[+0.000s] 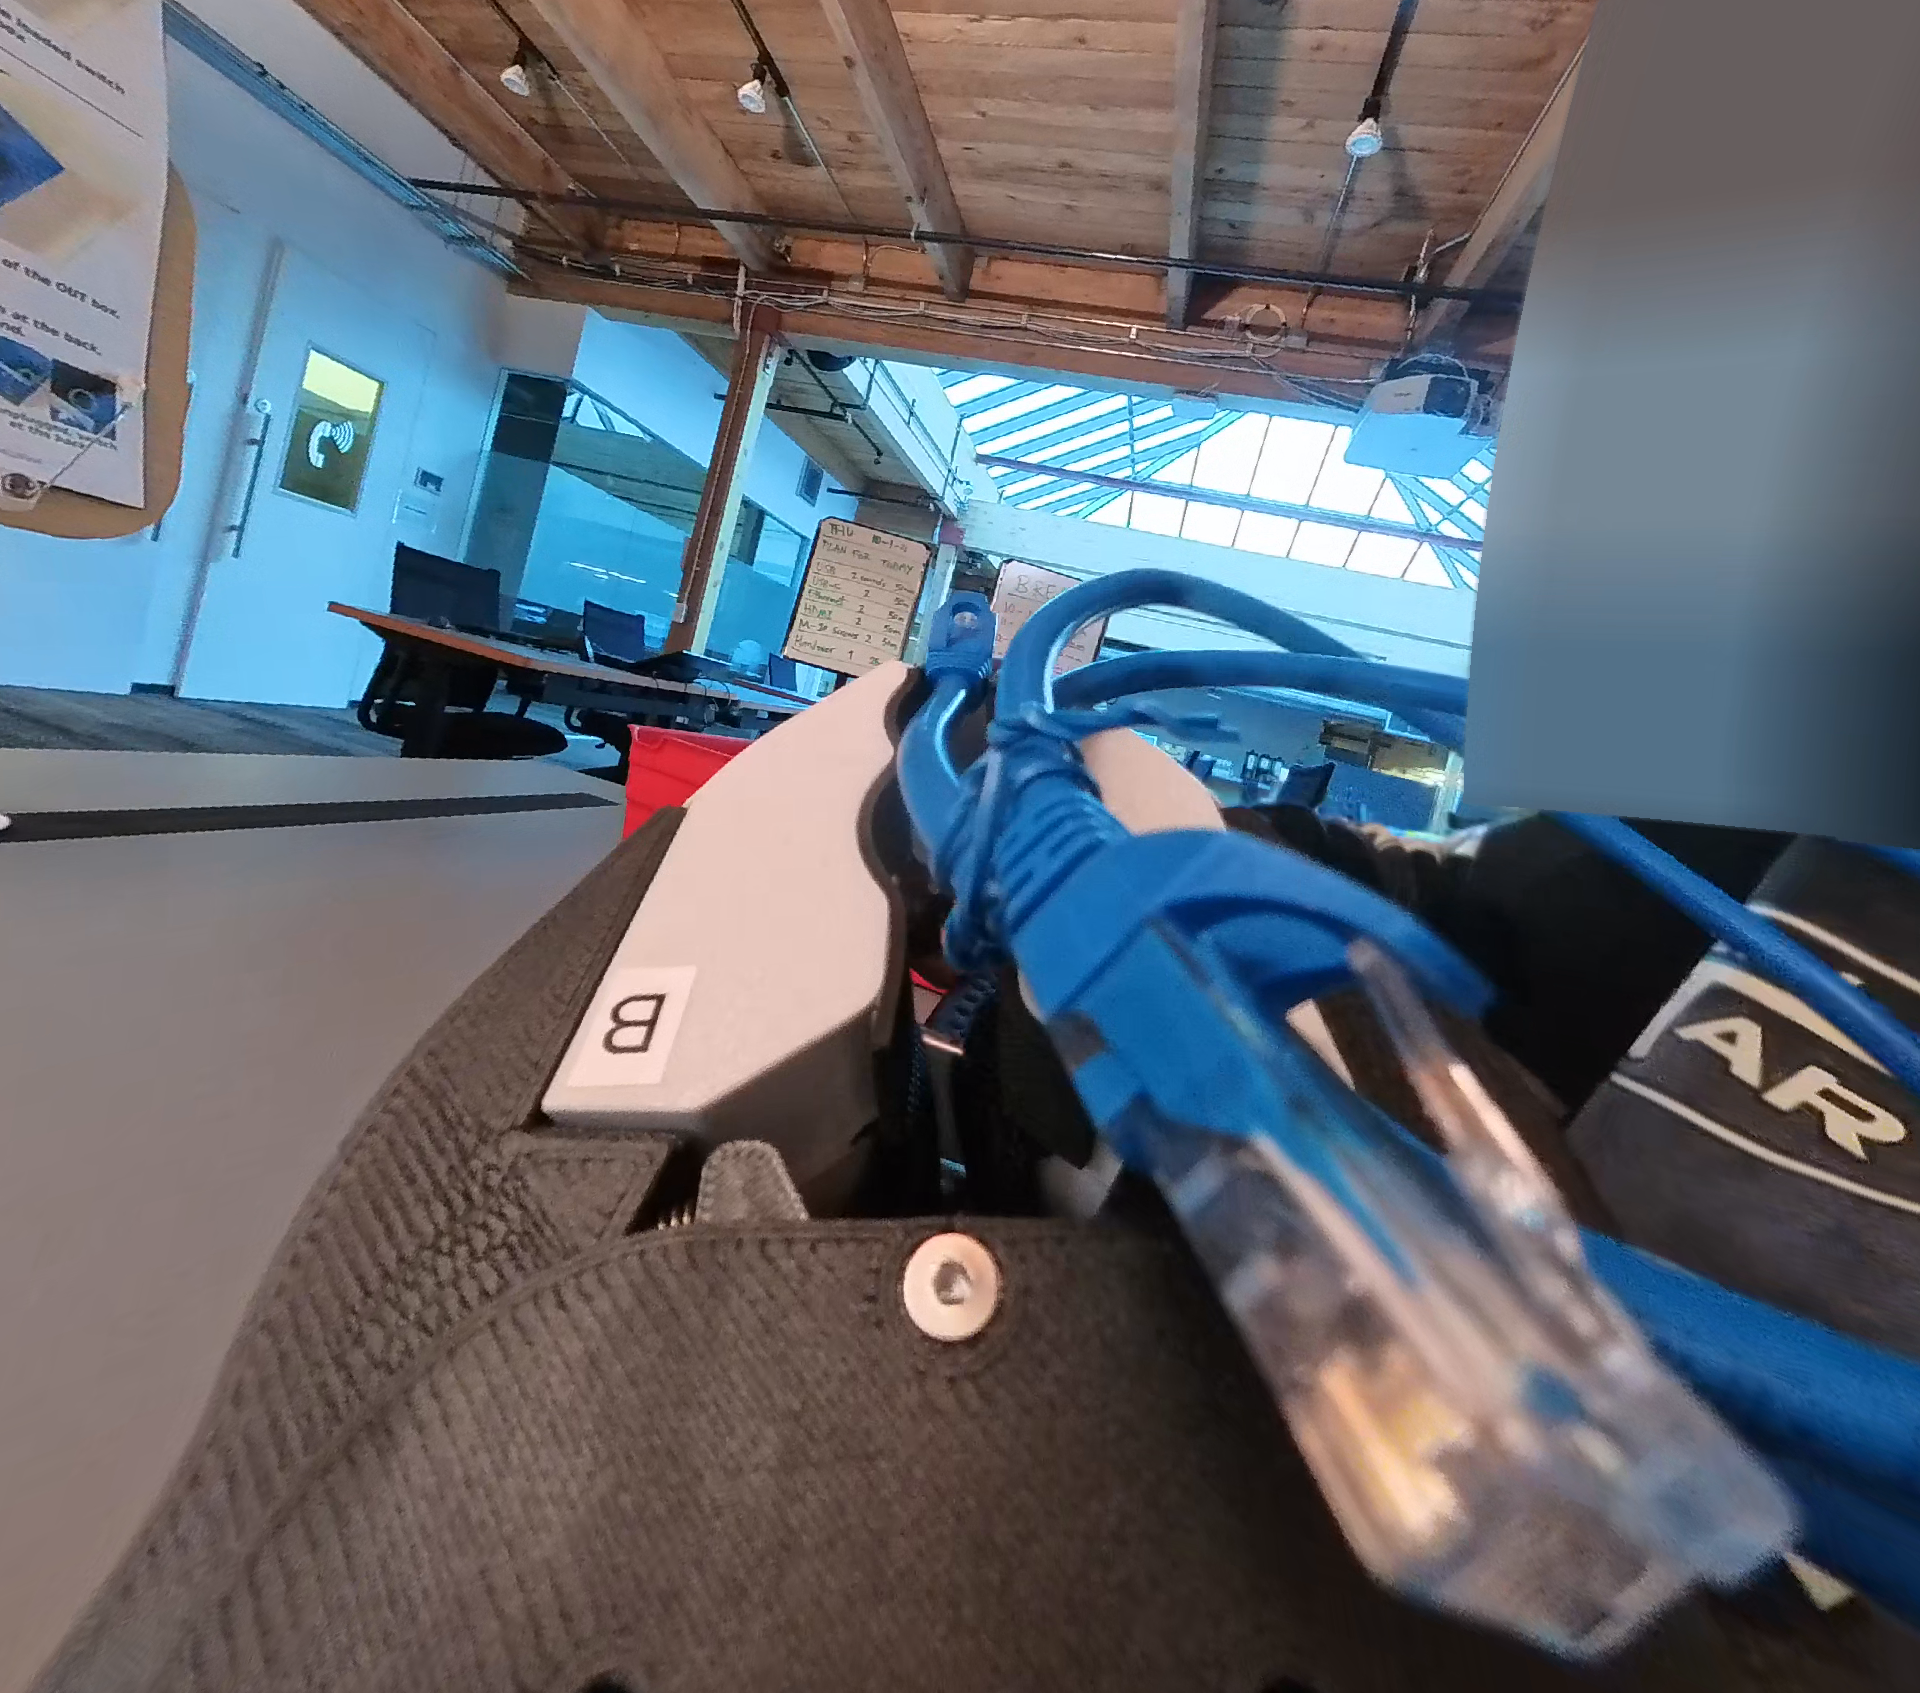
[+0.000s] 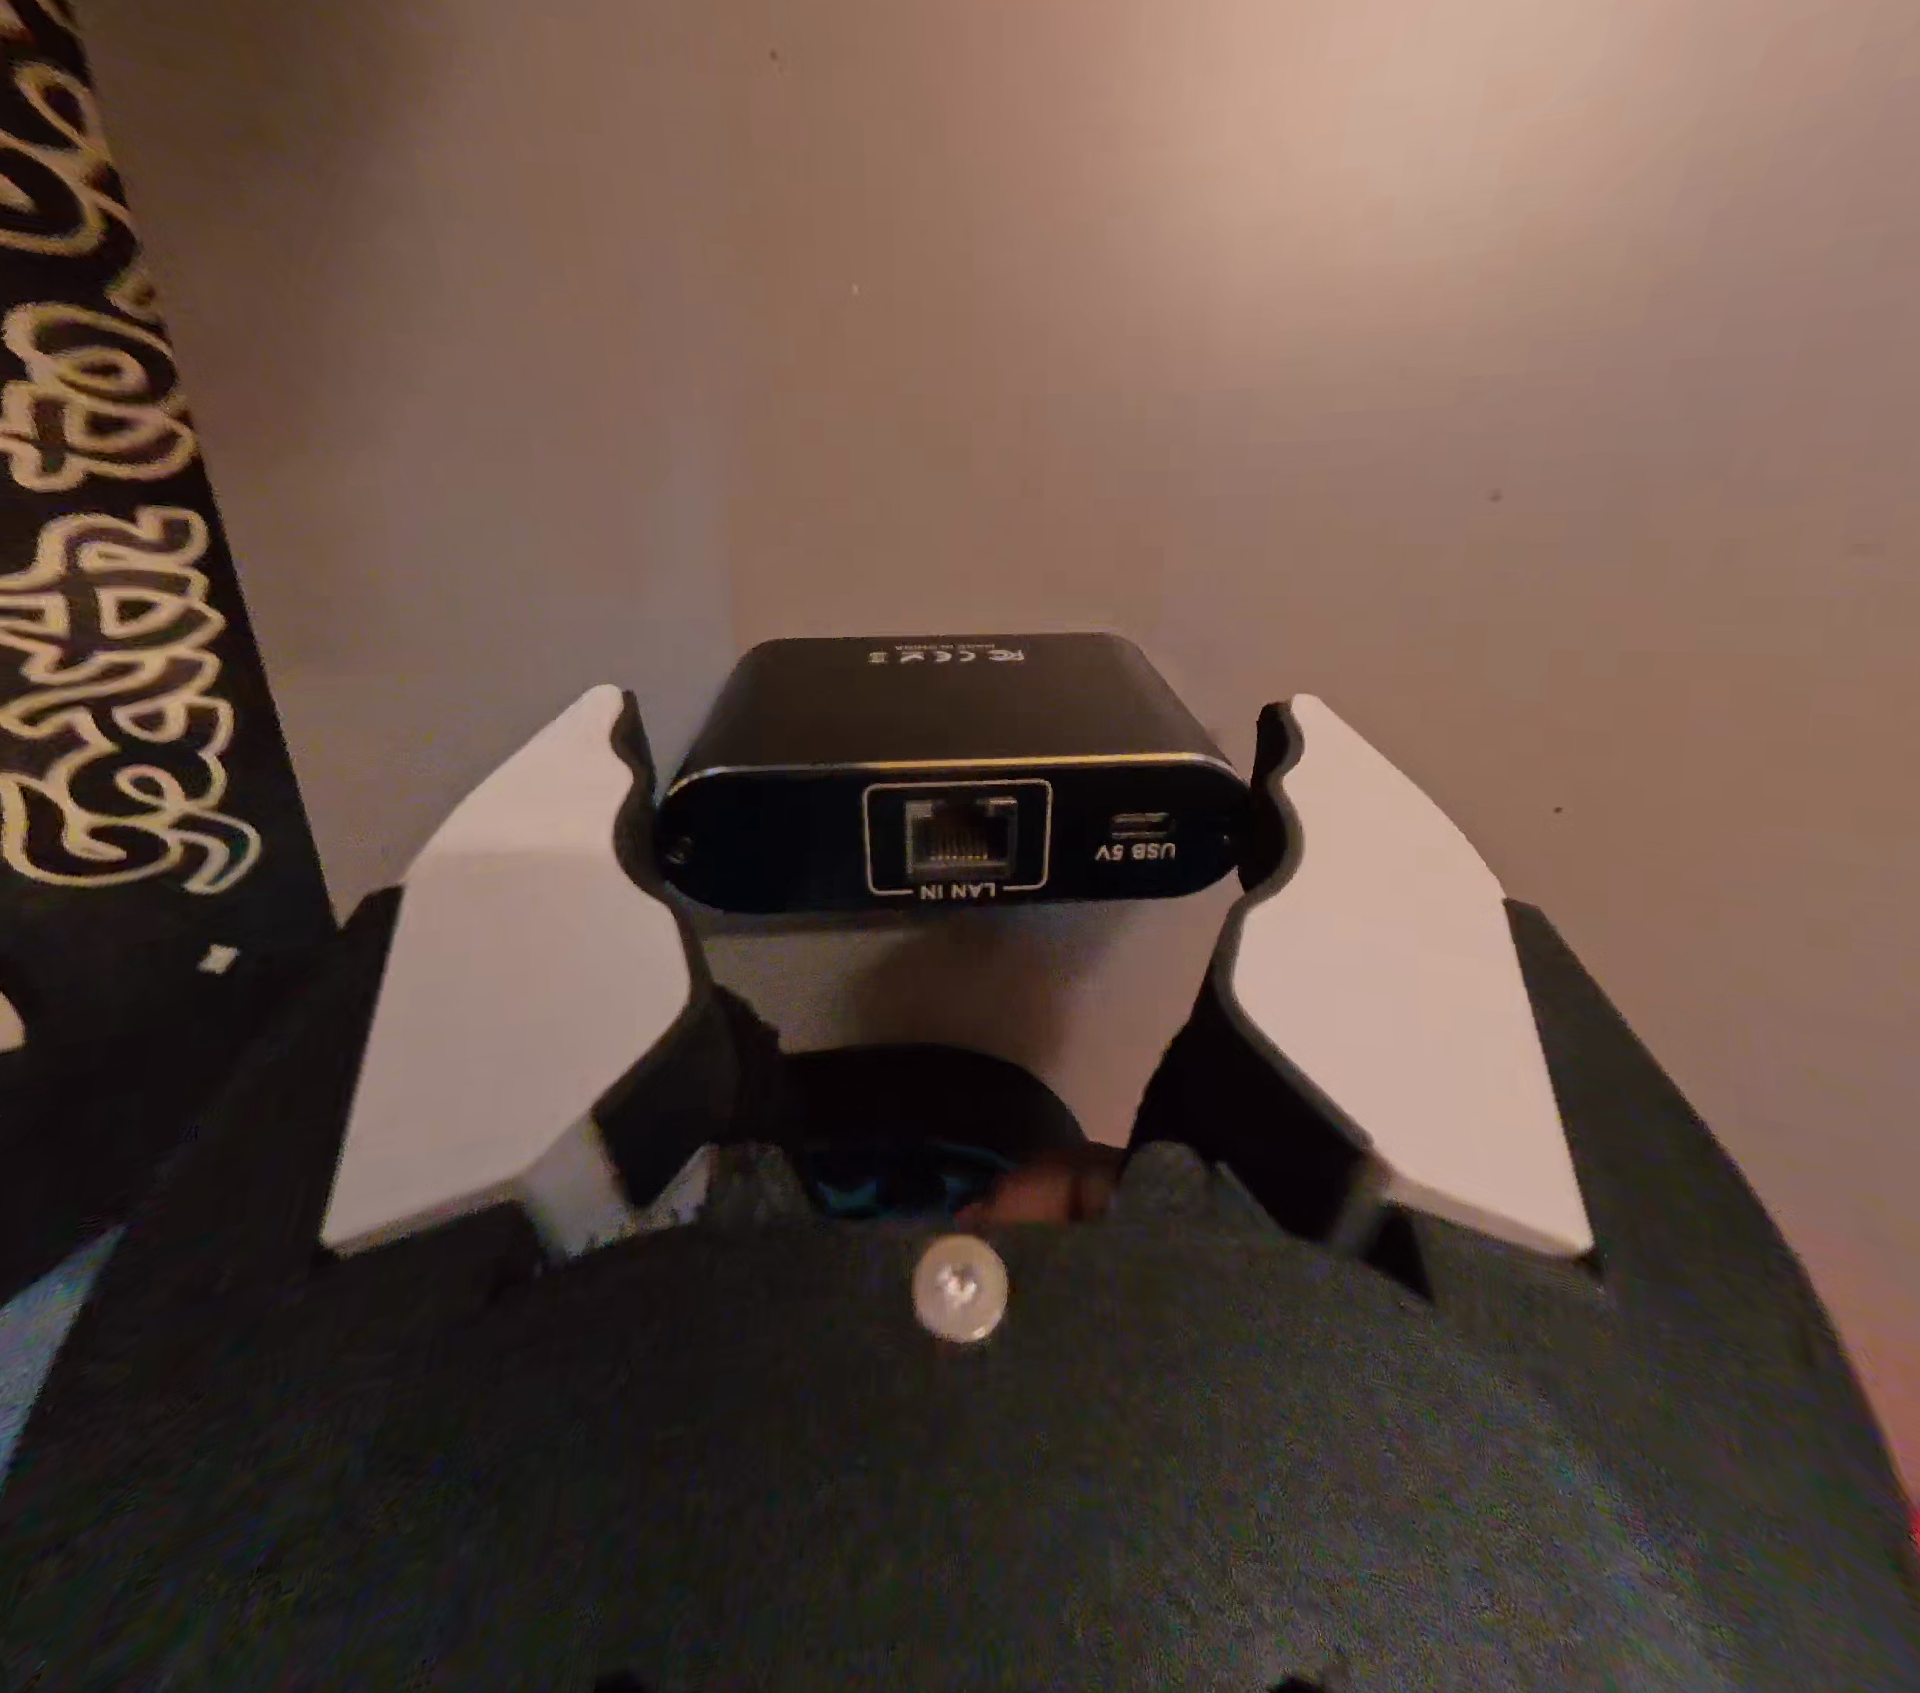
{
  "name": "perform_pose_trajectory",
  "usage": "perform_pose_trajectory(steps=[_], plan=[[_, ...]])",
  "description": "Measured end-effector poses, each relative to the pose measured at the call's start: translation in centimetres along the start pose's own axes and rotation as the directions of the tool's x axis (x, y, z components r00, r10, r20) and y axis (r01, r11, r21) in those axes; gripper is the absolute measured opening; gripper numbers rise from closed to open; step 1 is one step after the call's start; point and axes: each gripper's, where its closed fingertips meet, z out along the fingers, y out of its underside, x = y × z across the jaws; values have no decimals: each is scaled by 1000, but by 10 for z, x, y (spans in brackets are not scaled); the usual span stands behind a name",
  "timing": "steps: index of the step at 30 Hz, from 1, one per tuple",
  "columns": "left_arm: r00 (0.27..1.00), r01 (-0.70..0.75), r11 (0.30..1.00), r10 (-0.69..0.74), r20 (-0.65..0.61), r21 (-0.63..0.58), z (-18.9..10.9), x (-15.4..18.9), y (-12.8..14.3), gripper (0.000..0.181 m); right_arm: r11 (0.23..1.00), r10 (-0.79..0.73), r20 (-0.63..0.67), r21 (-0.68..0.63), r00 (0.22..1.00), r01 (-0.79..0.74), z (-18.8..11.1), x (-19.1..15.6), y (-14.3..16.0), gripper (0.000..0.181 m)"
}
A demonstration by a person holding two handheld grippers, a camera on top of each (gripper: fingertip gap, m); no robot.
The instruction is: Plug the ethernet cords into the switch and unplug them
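In the left wrist view my left gripper point(image 1: 997, 729) is shut on a bundle of blue ethernet cords point(image 1: 1039, 812), tilted up toward the ceiling. One clear plug point(image 1: 1455, 1331) of the bundle hangs back close to the camera. Another blue plug point(image 1: 961, 630) sticks up past the fingertips. In the right wrist view my right gripper point(image 2: 951, 718) is shut on a small black switch point(image 2: 951, 770), one finger on each short side. The switch's end with one network port point(image 2: 958, 838) and a small USB socket faces the camera; the port is empty. It is held over a plain grey table point(image 2: 1039, 293).
A black mat with pale patterning point(image 2: 94, 552) lies along the left edge of the right wrist view; it also shows in the left wrist view point(image 1: 1766, 1124). The grey table point(image 1: 208, 968) stretches to the left of the left gripper. A red bin point(image 1: 675, 770) stands beyond it. Across from one pair of fingers to the other is roughly 20 cm.
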Motion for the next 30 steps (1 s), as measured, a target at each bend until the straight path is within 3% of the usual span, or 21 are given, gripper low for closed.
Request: perform_pose_trajectory(steps=[2, 4, 7, 9, 11, 14, 15, 19, 30], plan=[[1000, 8, 1000, -8, 7, -5, 0, -2, 1, 11, 984, 65, 4, 164, 998, -65, -9, 0, -6, 110], [1000, 15, 1000, -14, 20, -27, 1, -4, 5, 11, 908, 143, 39, 391, 989, -147, -29, 1, -19, 110], [1000, 15, 994, -13, 22, -106, 5, -4, 18, 11, 627, 196, 162, 738, 967, -250, -78, 1, -41, 109], [1000, -3, 982, 3, -1, -188, 8, 1, 32, 11, 400, 144, 248, 871, 958, -286, -111, -6, -49, 109], [998, -46, 967, 37, -42, -251, 12, 10, 44, 11, 234, 72, 296, 923, 952, -305, -131, -14, -54, 110], [993, -53, 945, 16, -118, -322, 15, 26, 60, 11, 83, -16, 350, 934, 937, -347, -149, -22, -60, 109], [992, -56, 938, 13, -127, -342, 16, 28, 65, 11, 69, -34, 358, 932, 933, -355, -150, -25, -63, 109], [989, -89, 933, 41, -143, -348, 17, 31, 68, 11, 143, -50, 313, 942, 949, -303, -139, -33, -72, 109], [989, -49, 946, 0, -151, -322, 16, 34, 64, 11, 180, -35, 268, 949, 963, -258, -129, -36, -79, 109]])
